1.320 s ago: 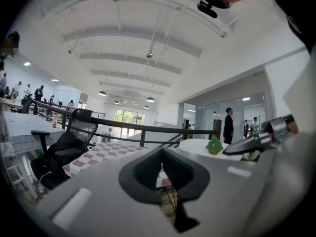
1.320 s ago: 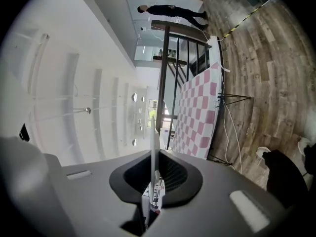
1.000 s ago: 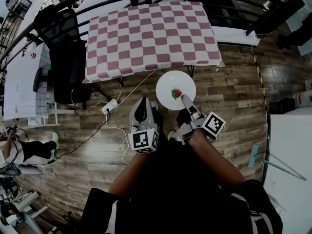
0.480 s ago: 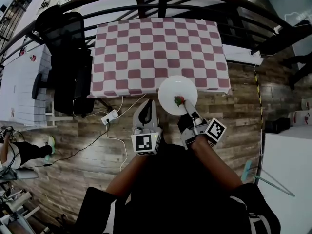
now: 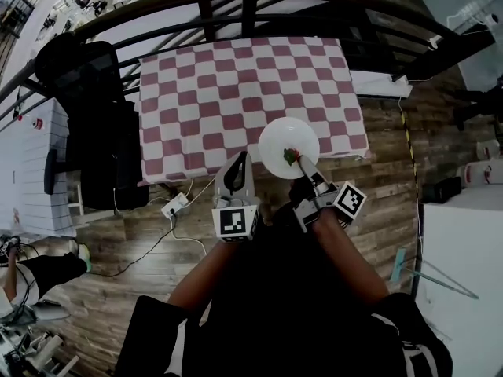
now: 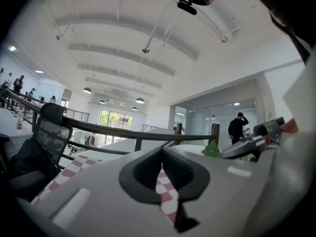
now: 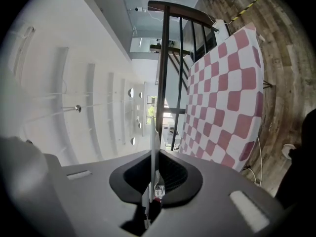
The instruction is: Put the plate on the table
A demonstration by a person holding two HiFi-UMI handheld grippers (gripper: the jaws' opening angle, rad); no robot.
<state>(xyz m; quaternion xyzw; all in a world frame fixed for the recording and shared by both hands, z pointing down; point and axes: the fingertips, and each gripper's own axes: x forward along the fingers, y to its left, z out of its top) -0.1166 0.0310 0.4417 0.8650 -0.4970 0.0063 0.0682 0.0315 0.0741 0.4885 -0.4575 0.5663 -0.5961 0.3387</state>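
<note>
Heads up: the right hand-held gripper (image 5: 299, 166) pinches just the near rim of the white plate (image 5: 284, 138) over the checkered desk's (image 5: 204, 93) near edge, mid-frame, while the left hand-held gripper (image 5: 236, 173) sits closed and empty, so any wobble could tip the strawberry (image 5: 290, 157) off.

Big open-plan office hall, white arched ceiling (image 6: 113, 38) overhead with pendant lamps (image 6: 87, 90), glass-walled rooms (image 6: 202, 122) at the back, black railing (image 6: 137, 134) curving round, and down here a mesh office chair (image 5: 102, 108), wood-plank floor (image 5: 385, 179), checked table (image 5: 236, 85), power strip (image 5: 174, 206) trailing cables.
</note>
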